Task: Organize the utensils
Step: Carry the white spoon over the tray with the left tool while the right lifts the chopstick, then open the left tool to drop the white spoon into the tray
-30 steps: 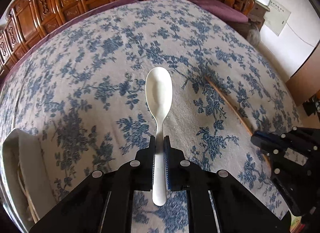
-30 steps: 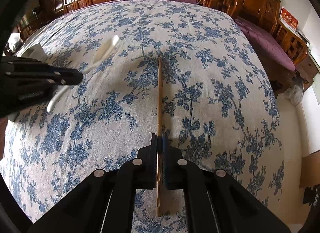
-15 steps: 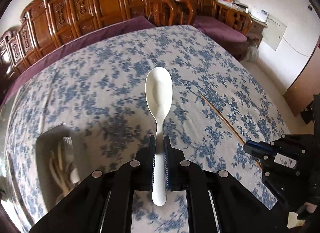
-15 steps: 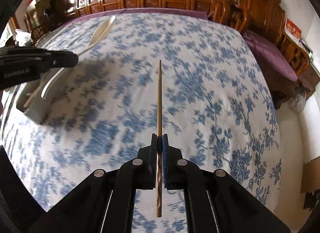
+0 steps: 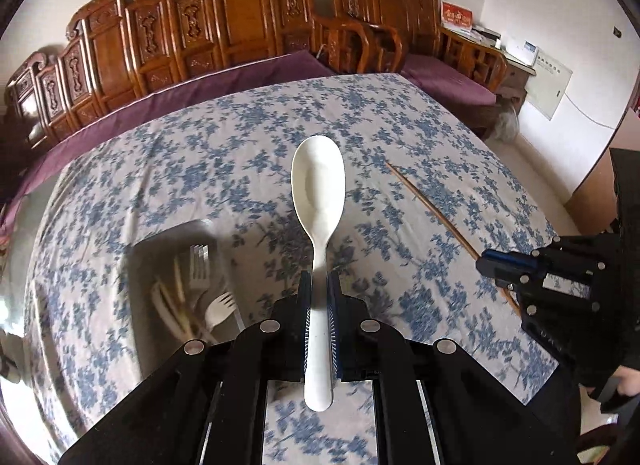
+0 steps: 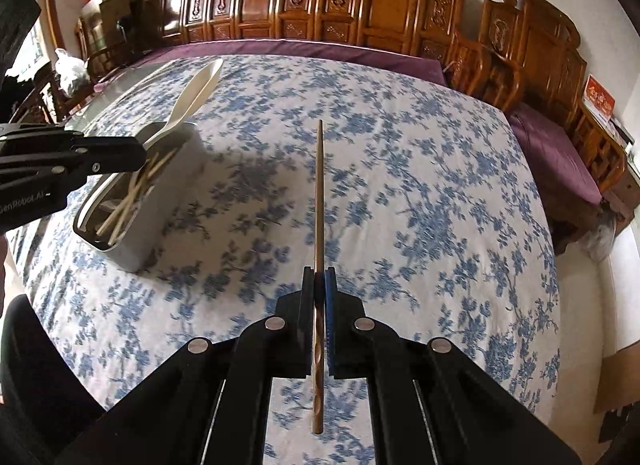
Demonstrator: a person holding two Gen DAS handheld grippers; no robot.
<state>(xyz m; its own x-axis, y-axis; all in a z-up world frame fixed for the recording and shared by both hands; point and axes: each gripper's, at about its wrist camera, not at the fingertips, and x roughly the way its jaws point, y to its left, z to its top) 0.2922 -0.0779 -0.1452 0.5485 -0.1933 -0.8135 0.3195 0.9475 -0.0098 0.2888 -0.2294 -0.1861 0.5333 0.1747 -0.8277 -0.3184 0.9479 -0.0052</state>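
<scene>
My left gripper [image 5: 318, 285] is shut on the handle of a white spoon [image 5: 318, 193], held in the air with the bowl pointing away. Below and to its left stands a grey metal utensil holder [image 5: 138, 253] with forks and pale chopsticks inside. My right gripper [image 6: 319, 275] is shut on a long brown wooden chopstick [image 6: 319, 185], held above the tablecloth. In the right wrist view the left gripper [image 6: 138, 153] hangs over the holder [image 6: 160, 205] with the spoon [image 6: 198, 91]. The right gripper [image 5: 486, 261] and its chopstick [image 5: 428, 203] show at the right of the left wrist view.
A blue floral tablecloth [image 6: 420, 205] covers the table. Carved wooden chairs [image 5: 240, 25] and purple cushions [image 6: 552, 153] line the far and right sides. A person's dark sleeve [image 5: 628, 265] is at the right edge.
Both grippers have risen off the cloth with their utensils and drawn back. The utensil holder has come into full view below the left gripper.
</scene>
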